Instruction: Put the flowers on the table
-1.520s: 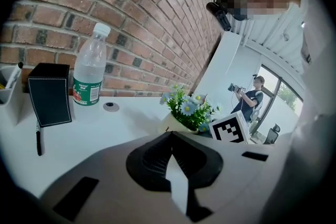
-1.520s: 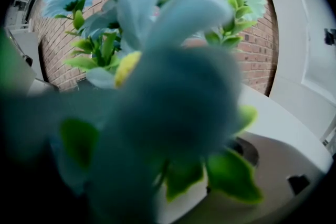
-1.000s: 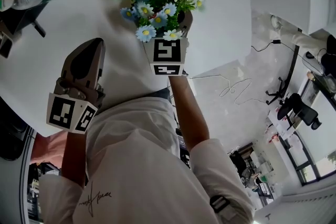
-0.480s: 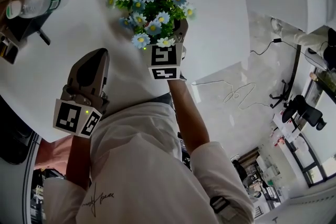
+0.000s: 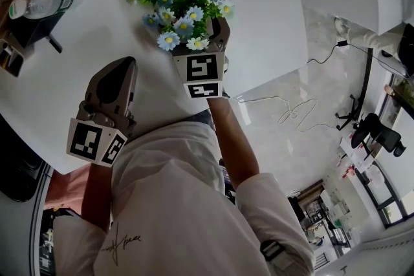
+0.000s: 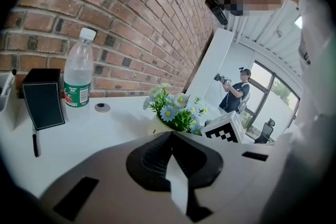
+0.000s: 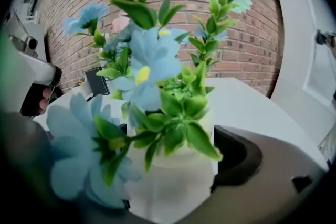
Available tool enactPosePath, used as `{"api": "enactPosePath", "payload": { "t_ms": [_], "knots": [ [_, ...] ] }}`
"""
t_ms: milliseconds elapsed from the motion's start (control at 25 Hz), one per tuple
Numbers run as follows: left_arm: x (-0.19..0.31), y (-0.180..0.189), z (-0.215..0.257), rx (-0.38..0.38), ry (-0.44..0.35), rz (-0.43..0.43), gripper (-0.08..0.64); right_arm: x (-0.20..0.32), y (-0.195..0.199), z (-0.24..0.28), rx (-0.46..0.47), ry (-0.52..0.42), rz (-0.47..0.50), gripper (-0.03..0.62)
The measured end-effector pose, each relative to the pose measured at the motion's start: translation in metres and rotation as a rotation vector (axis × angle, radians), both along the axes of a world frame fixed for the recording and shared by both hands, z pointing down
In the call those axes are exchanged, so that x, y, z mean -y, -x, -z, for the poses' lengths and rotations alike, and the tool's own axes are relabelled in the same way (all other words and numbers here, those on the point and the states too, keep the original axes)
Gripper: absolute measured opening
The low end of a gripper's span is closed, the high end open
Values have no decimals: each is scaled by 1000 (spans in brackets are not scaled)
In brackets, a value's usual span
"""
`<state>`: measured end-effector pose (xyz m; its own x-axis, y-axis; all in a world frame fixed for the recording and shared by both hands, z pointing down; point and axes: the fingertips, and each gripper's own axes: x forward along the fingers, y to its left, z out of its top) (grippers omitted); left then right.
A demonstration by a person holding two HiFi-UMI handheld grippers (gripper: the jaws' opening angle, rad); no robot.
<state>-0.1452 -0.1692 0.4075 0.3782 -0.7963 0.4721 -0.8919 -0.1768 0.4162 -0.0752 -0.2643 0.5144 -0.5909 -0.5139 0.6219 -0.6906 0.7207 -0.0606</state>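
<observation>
Right gripper (image 5: 213, 32) fingers pinch the flower pot (image 7: 176, 176); left gripper (image 6: 170, 138) fingers are pressed together, empty. Letting go while it is tilted could topple it.

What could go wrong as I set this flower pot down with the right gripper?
1. The blue and white artificial flowers hide the small white pot from the head view, so contact with the white table cannot be judged. Releasing early could tip it.
2. Green leaves overhang the fingers of the right gripper. Pulling back may snag them and drag the pot.
</observation>
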Motion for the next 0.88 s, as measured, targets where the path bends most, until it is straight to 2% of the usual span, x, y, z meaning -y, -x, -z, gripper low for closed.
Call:
{"api": "enactPosePath", "payload": {
  "t_ms": [880],
  "knots": [
    [-8, -16, 27, 22, -47, -50, 6, -20, -29, 34, 50, 18, -60, 511]
  ]
}}
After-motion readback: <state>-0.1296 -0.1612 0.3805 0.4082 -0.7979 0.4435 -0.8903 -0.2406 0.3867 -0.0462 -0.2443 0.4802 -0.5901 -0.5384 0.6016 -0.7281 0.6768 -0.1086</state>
